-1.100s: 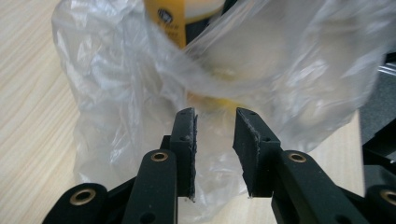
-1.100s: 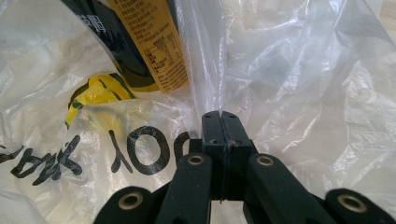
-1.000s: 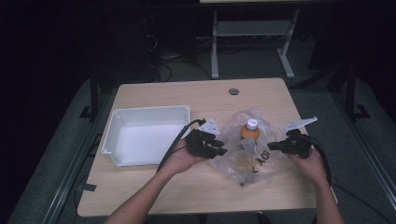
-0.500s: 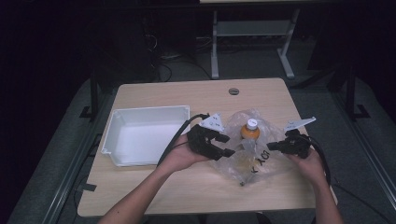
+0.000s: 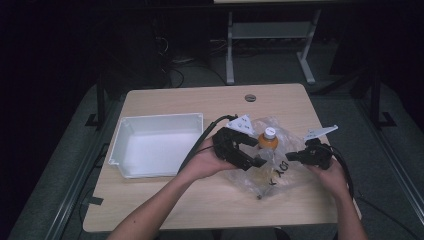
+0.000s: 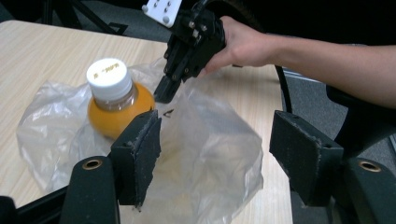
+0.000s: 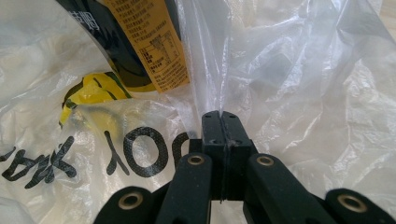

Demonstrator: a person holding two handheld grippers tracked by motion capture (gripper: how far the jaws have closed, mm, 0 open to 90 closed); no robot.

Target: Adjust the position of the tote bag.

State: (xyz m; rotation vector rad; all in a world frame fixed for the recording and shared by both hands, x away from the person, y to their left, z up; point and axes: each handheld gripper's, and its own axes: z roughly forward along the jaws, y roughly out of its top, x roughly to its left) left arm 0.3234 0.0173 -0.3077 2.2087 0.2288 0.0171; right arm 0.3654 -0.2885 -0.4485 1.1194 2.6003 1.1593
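An orange drink bottle [image 5: 269, 140] with a white cap stands inside a clear plastic bag [image 5: 272, 176] printed with black letters, at the table's right middle. My left gripper [image 5: 255, 152] hovers just left of the bottle. Its jaws have just been opening and now stand wide apart, with nothing pressed between the pads [image 6: 141, 154]; the bag [image 6: 210, 154] and the bottle [image 6: 116, 105] lie beyond them. My right gripper [image 5: 291, 156] is shut on a fold of the bag's film [image 7: 212, 79] at the bag's right side. The bottle's yellow label [image 7: 149, 42] shows through the plastic.
A white rectangular tray [image 5: 122, 142] sits at the table's left, close to my left forearm. A small round grommet [image 5: 250, 97] is set in the table near its far edge. Dark floor and a desk frame lie beyond the table.
My left gripper has lifted a little and shifted toward the bottle, and its jaws have spread from nearly closed to wide open. The right gripper has kept still, pinching the bag.
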